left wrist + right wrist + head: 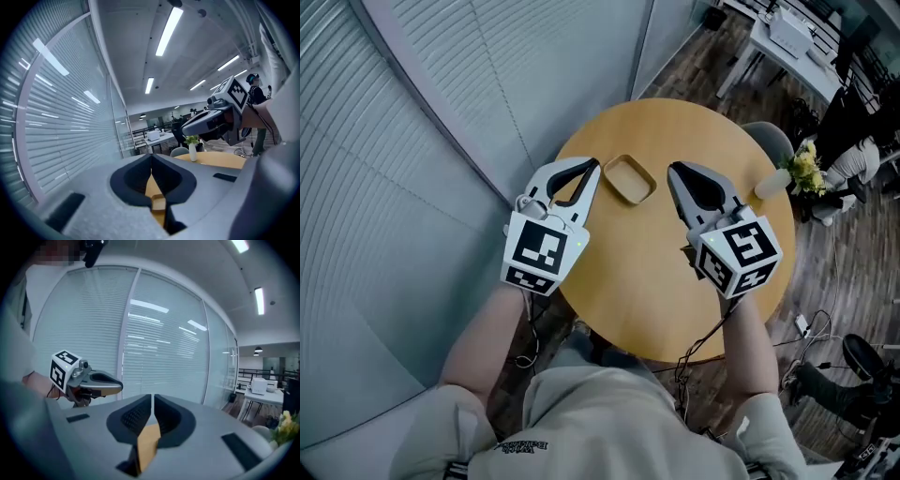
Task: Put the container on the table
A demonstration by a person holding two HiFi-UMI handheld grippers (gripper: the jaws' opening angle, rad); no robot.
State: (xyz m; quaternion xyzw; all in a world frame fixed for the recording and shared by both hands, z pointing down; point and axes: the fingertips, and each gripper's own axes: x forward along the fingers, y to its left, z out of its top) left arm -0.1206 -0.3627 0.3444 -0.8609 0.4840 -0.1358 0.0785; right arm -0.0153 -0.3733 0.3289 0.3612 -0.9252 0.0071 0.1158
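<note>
Tan container (pixel 630 179) on table (pixel 675 300), between left hand-held gripper (pixel 594 166) and right hand-held gripper (pixel 672 170), both pressed together.

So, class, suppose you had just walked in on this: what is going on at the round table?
A person holds a gripper in each hand over the round wooden table. The left gripper and the right gripper both have their jaws together and hold nothing. The shallow wooden container lies on the table between them, so it seems already set down. A vase of flowers stands near the table's right edge.
</note>
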